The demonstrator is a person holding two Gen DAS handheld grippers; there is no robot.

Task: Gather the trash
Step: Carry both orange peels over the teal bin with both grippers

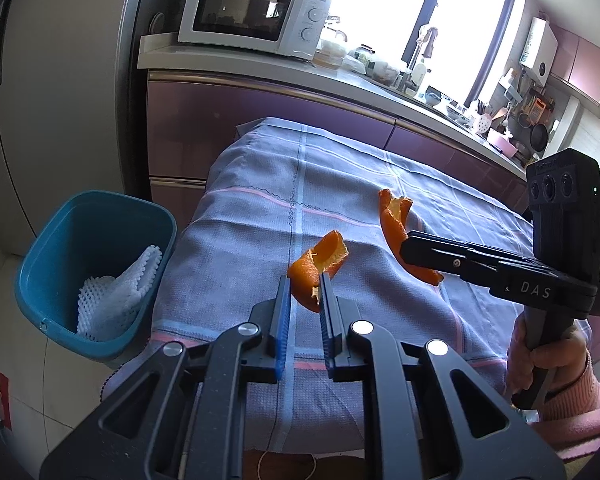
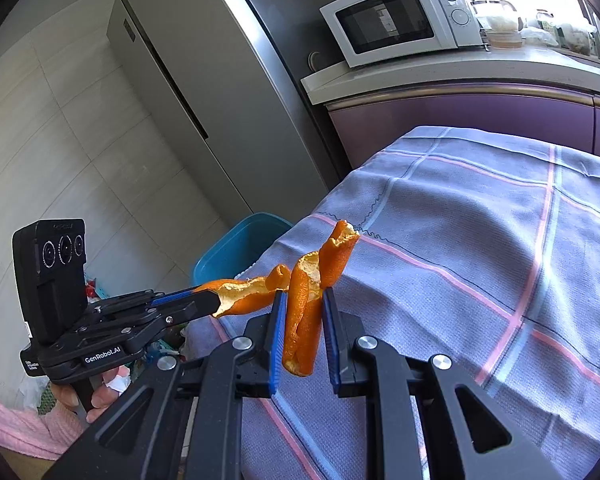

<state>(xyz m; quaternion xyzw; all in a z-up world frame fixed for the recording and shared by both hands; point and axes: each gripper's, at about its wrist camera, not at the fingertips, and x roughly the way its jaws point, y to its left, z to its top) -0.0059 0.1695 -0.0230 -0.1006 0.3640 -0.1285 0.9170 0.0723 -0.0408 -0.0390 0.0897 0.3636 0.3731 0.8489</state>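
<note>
Two orange peels are held above a table with a blue plaid cloth [image 1: 360,184]. My left gripper [image 1: 305,286] is shut on a short curled orange peel [image 1: 320,268], which also shows in the right wrist view [image 2: 244,298]. My right gripper [image 2: 303,300] is shut on a long twisted orange peel [image 2: 304,320], seen in the left wrist view [image 1: 396,224] beyond the right gripper's tip [image 1: 408,246]. A blue trash bin [image 1: 88,268] stands on the floor left of the table, holding white foam netting [image 1: 116,296].
A purple counter [image 1: 300,108] with a white microwave [image 1: 256,14] runs behind the table. A grey fridge [image 2: 204,80] stands to the left. The bin's rim [image 2: 236,248] shows past the table's left edge in the right wrist view.
</note>
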